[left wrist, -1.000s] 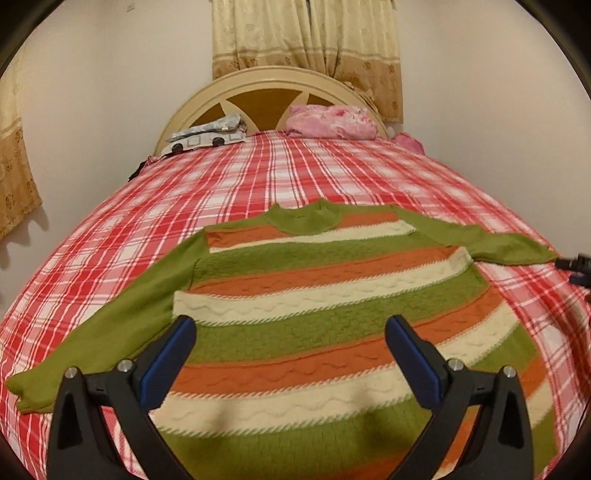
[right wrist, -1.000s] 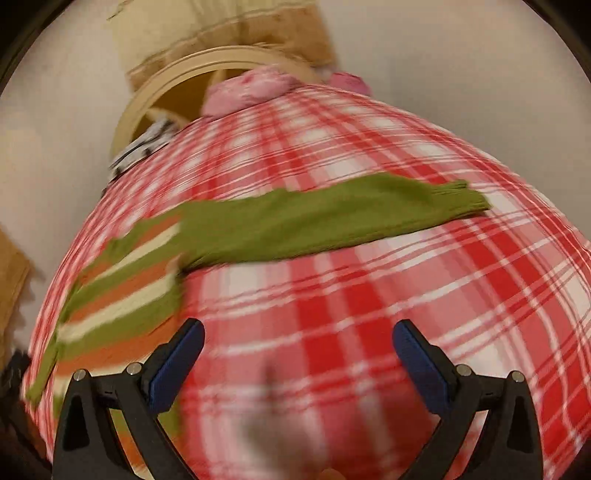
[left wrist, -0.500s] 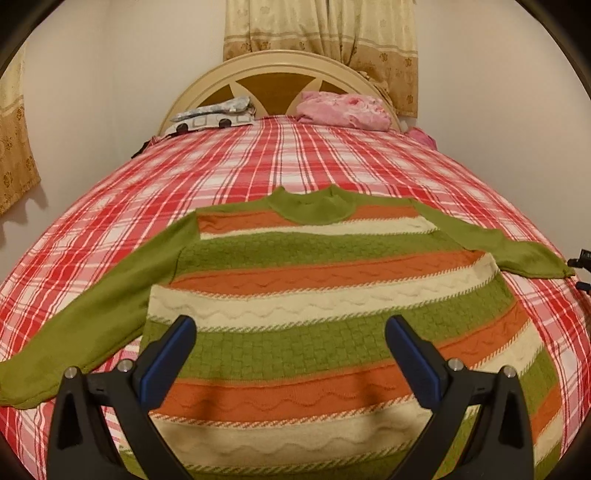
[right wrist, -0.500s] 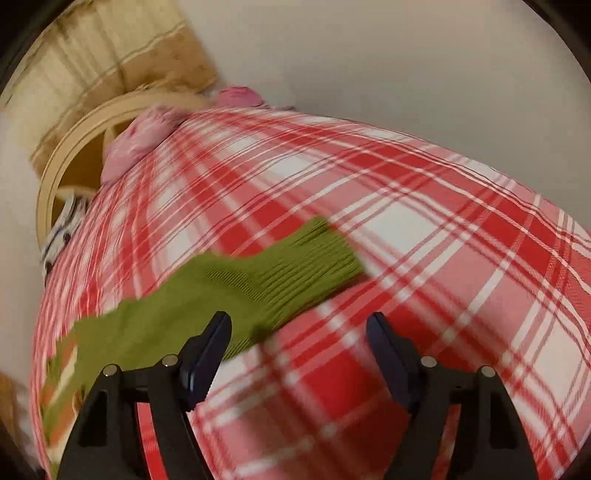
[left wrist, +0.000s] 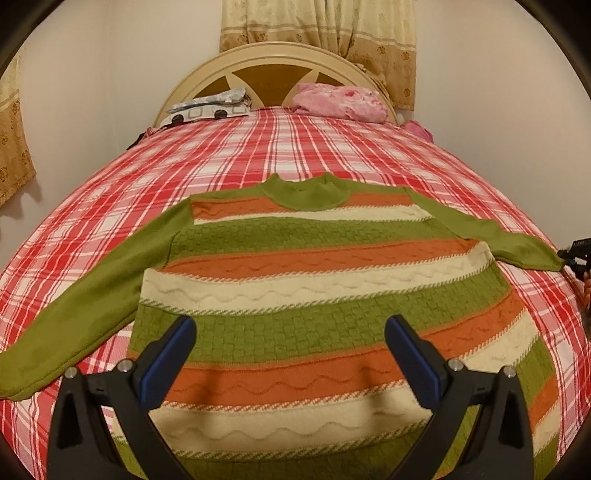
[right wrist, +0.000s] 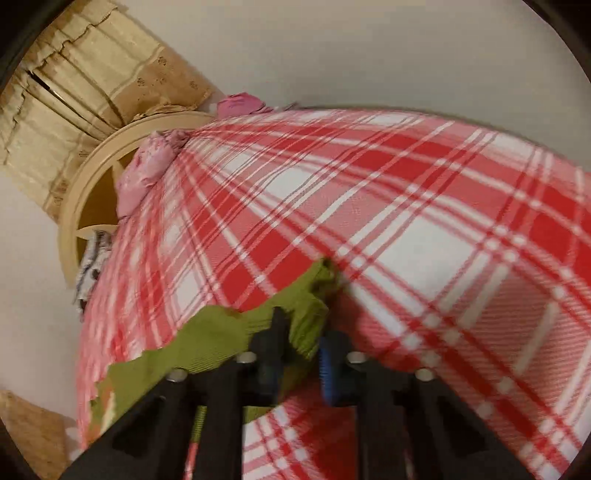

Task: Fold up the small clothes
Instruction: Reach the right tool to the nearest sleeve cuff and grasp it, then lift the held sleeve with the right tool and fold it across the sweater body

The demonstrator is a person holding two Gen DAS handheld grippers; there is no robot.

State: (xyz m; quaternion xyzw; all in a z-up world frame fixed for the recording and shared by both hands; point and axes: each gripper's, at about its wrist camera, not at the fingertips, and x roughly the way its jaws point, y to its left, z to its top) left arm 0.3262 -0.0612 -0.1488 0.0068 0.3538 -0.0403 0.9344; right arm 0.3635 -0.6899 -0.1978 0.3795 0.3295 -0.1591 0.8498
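A striped knitted sweater [left wrist: 306, 295] lies spread flat, front up, on a bed covered with a red-and-white plaid bedsheet [left wrist: 236, 155]. Its body shows bands of green, orange and cream, with a green collar pointing toward the headboard [left wrist: 273, 62] and plain green sleeves stretched out to either side.

The left gripper [left wrist: 290, 360] hovers above the lower half of the sweater with its blue-padded jaws spread wide; nothing sits between them and they touch no cloth.

The right gripper [right wrist: 301, 356] has just been closing its jaws, and they now stand pinched together on the cuff of the sweater's right sleeve [right wrist: 221, 339], the green ribbed fabric bunched and rising between the pads. In the left wrist view this same gripper shows only as a small dark tip at the far right edge, meeting the end of the sleeve [left wrist: 517, 243] where it tapers to a point over the plaid sheet.

The left sleeve [left wrist: 85, 314] runs down toward the lower left edge of the bed, lying flat.

Against the headboard rest a grey-and-white patterned pillow [left wrist: 210, 107] and a crumpled pink cloth [left wrist: 340, 101]. A beige patterned curtain [left wrist: 321, 26] hangs behind the bed against a pale wall.
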